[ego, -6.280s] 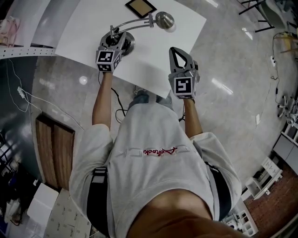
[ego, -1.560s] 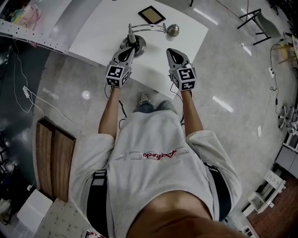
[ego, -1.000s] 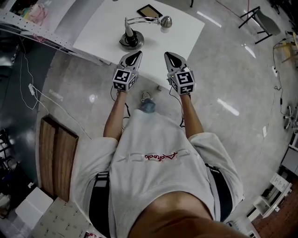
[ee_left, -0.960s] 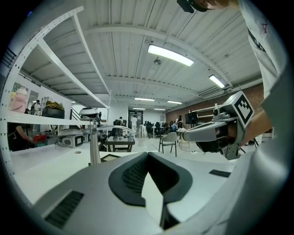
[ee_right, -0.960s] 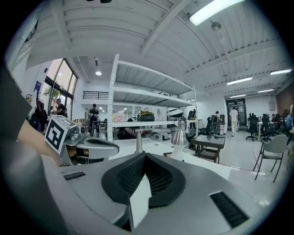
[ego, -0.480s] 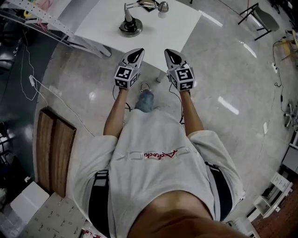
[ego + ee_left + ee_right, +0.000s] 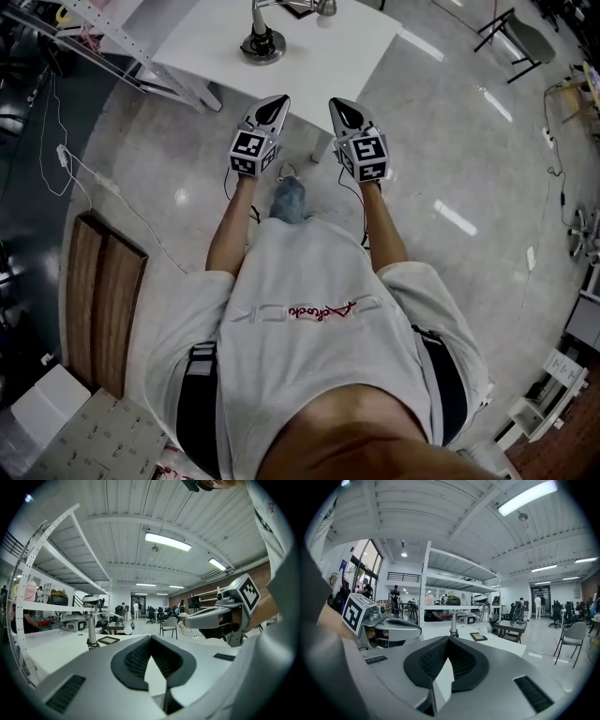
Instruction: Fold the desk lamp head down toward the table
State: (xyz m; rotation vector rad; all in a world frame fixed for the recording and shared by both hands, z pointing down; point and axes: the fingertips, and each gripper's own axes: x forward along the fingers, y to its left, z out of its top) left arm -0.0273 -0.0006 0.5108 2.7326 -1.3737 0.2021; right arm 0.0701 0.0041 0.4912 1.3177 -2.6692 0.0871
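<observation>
The desk lamp stands at the far side of the white table (image 7: 323,52): round base (image 7: 262,47), upright stem, curved arm bent over so the chrome head (image 7: 325,7) hangs low near the tabletop. In the left gripper view the lamp stem (image 7: 92,632) rises far ahead, and the right gripper view shows the lamp stem (image 7: 453,620) too. My left gripper (image 7: 273,105) and right gripper (image 7: 338,106) hover side by side over the floor, short of the table's near edge. Both are shut and hold nothing.
A small dark picture frame (image 7: 108,640) lies on the table beside the lamp. A metal shelf rack (image 7: 112,33) stands left of the table. A wooden board (image 7: 101,300) and a white cable (image 7: 84,178) lie on the floor at left. A chair (image 7: 514,33) stands far right.
Both grippers have drawn back from the table together, and the lamp has slid toward the top edge of the head view. Jaws stayed shut throughout.
</observation>
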